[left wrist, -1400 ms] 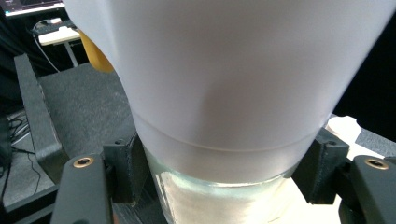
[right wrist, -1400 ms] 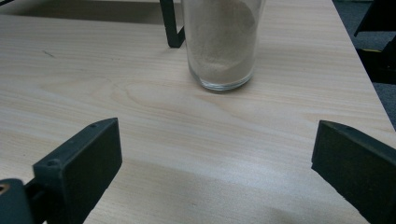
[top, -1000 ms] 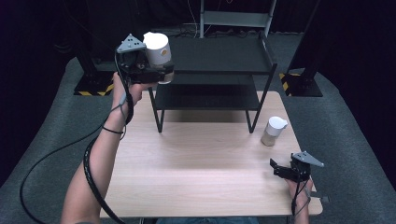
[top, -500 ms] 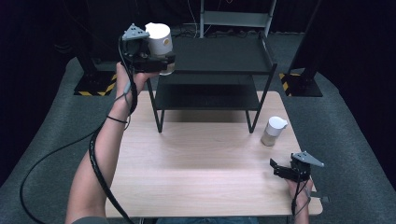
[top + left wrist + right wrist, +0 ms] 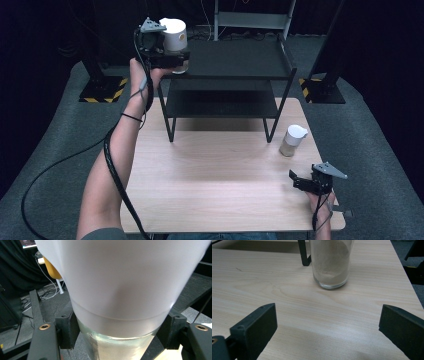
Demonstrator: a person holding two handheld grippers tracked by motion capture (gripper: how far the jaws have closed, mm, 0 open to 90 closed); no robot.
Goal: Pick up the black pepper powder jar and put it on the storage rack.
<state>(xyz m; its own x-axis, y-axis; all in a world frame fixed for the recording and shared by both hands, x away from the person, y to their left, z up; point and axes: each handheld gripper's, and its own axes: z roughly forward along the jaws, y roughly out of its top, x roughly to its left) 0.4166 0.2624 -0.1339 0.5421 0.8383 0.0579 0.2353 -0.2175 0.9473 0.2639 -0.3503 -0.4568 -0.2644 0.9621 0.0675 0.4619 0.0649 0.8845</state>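
Observation:
My left gripper point(image 5: 172, 54) is shut on a glass jar with a tall white lid point(image 5: 173, 34), held upright over the left end of the black rack's top shelf point(image 5: 235, 60). In the left gripper view the jar point(image 5: 120, 290) stands close up, and both pads point(image 5: 67, 330) press on the glass just under the lid. A second jar of pale powder with a white lid point(image 5: 292, 141) stands on the wooden table point(image 5: 215, 175) by the rack's right leg. My right gripper point(image 5: 296, 180) rests low at the table's right front, open, with that jar point(image 5: 331, 262) ahead of it.
The black two-shelf rack straddles the far edge of the table, and its lower shelf point(image 5: 220, 102) is bare. A black cable point(image 5: 112, 160) trails along the left forearm. Grey floor mats and black stand bases point(image 5: 100, 90) surround the table.
The left hand has carried the jar a little to the right and up, to the top shelf's left end. The right gripper has stayed where it was.

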